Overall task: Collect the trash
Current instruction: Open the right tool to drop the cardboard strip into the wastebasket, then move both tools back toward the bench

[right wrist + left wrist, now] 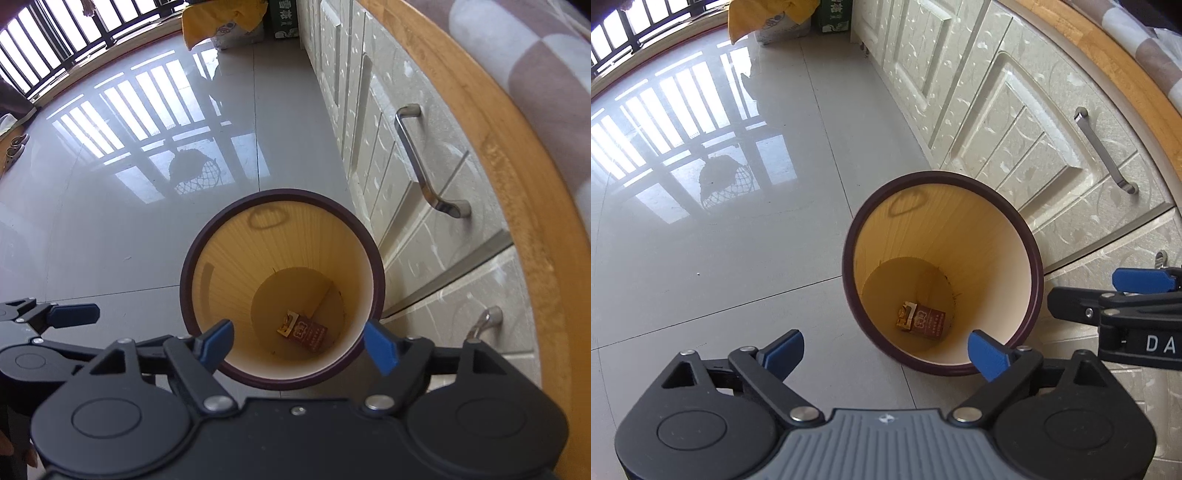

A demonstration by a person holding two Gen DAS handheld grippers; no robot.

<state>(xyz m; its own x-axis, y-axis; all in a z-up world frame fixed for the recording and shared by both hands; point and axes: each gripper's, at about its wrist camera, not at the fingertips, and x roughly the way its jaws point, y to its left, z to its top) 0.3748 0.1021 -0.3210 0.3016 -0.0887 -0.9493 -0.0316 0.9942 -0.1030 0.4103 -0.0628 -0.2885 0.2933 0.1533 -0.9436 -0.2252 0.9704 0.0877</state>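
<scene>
Glossy floor tiles (pixel 701 258) surround our upright bin (pixel 192 266); at its bottom, lower centre, the cigarette pack (pixel 303 331) lies flat, long axis running upper-left to lower-right. Left gripper (pixel 886 354) and right gripper (pixel 301 341) are both spread, empty.

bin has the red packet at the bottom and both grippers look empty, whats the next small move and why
Probably lift both grippers away from the bin. The red packet already lies on its bottom, and the left gripper and right gripper are open with nothing between their fingers, so the drop looks finished.

bin (pixel 192 280): maroon rim, yellow ribbed inside | pack (pixel 308 332): red-brown (gold flap)
</scene>
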